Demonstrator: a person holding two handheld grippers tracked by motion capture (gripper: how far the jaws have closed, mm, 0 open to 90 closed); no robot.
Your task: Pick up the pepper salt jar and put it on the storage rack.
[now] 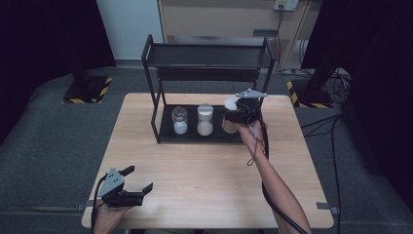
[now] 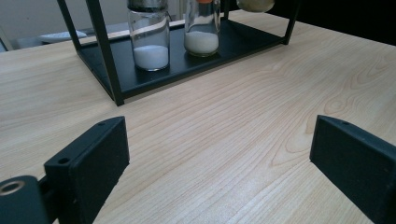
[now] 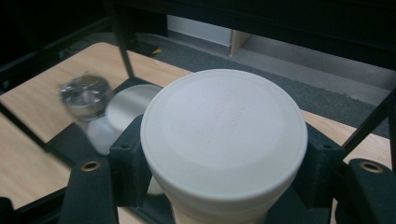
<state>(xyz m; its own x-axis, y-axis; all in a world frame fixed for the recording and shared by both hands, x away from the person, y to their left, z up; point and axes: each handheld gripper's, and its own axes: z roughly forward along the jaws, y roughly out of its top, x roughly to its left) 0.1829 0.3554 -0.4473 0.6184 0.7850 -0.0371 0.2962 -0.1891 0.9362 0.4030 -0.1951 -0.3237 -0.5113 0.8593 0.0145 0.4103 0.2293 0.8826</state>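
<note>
Up close, the right gripper view shows the round white lid of a pale cylindrical jar [image 3: 224,140], hardly readable from the high view, at the right end of the black metal two-tier rack [image 1: 207,56]. The right gripper [image 1: 233,116] is clamped on that jar, beside two glass jars of white powder [image 1: 192,120]. Well short of the rack, the left gripper [image 1: 139,179] rests with fingers [image 2: 93,158] wide apart, holding nothing.
</note>
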